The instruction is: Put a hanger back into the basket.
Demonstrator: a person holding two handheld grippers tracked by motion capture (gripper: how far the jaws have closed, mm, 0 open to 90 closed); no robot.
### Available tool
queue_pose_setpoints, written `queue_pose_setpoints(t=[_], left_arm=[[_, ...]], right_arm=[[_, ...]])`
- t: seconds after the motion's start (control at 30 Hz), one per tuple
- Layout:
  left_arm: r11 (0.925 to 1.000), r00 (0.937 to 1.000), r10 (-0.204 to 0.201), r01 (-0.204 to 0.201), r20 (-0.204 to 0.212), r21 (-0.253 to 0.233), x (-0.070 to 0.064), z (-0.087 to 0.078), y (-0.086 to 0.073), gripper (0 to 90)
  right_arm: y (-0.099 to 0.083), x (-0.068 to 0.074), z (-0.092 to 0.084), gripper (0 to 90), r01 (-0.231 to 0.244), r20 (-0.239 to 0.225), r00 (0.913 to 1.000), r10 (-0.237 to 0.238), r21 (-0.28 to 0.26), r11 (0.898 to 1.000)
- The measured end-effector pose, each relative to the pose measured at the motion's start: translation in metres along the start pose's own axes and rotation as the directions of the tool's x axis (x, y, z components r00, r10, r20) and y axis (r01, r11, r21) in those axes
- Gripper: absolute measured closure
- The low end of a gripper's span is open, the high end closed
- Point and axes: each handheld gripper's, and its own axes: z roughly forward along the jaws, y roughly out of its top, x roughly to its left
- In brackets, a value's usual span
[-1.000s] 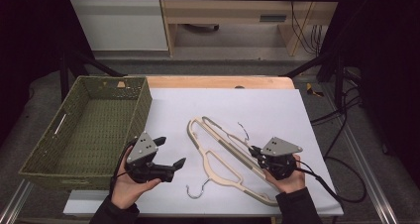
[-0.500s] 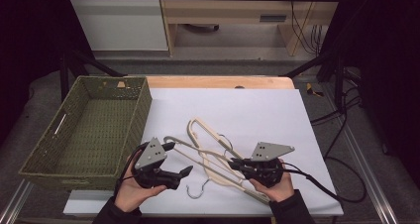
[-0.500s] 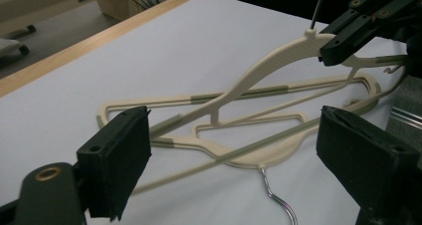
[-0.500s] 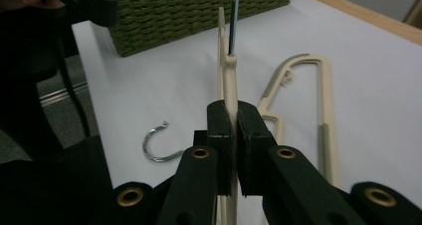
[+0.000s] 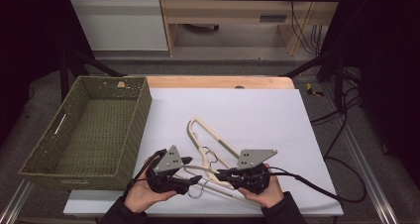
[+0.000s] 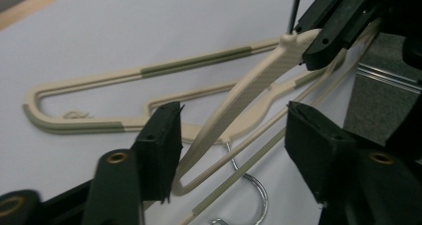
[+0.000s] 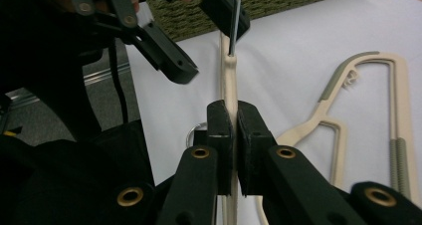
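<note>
A cream hanger (image 7: 229, 70) with a metal hook is lifted at one end, and my right gripper (image 7: 231, 128) is shut on it beside the hook's neck. In the high view the right gripper (image 5: 221, 174) points left near the table's front edge. My left gripper (image 5: 191, 170) faces it, and its jaws have just been closing. They straddle the held hanger's arm (image 6: 239, 103). The left gripper (image 6: 234, 153) still has a gap at its right pad (image 6: 311, 145), so it does not clamp. A second cream hanger (image 5: 204, 135) lies flat on the white sheet.
A green woven basket (image 5: 142, 110) stands at the left of the table, close to my left hand. The white sheet (image 5: 257, 115) covers the table. A cable (image 5: 317, 187) trails right from the right gripper. A loose metal hook (image 6: 258, 190) lies under the held hanger.
My right gripper has carried the hanger leftward, dragging the hangers with it. My left gripper has moved right and down to meet it, and its jaws have narrowed around the hanger's arm.
</note>
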Motion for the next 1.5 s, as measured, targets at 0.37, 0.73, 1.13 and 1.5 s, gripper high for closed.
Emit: queue_pose_setpoints(t=[0.37, 0.73, 1.13, 1.5], left_arm=[[0.9963, 0.9987, 0.046, -0.048, 0.019, 0.072, -0.001, 0.002, -0.001, 65.0], [0.9910, 0.9952, 0.061, -0.069, 0.076, 0.115, -0.008, 0.000, 0.002, 79.1], [0.9988, 0.9890, -0.011, 0.004, 0.148, 0.049, -0.013, -0.006, 0.006, 86.0], [0.9966, 0.9965, -0.080, 0.080, 0.024, 0.021, 0.000, -0.018, 0.003, 86.0]], right_arm=[[0.001, 0.003, 0.005, 86.4, 0.024, -0.058, 0.9980, -0.023, 0.016, 1.000], [0.000, 0.002, 0.003, 72.6, 0.034, 0.031, 0.9989, -0.035, 0.020, 0.999], [0.003, 0.004, -0.005, 52.8, 0.048, 0.077, 0.9961, -0.043, -0.064, 0.997], [-0.002, -0.008, -0.026, 25.4, -0.016, 0.195, 0.9797, 0.047, -0.156, 0.988]])
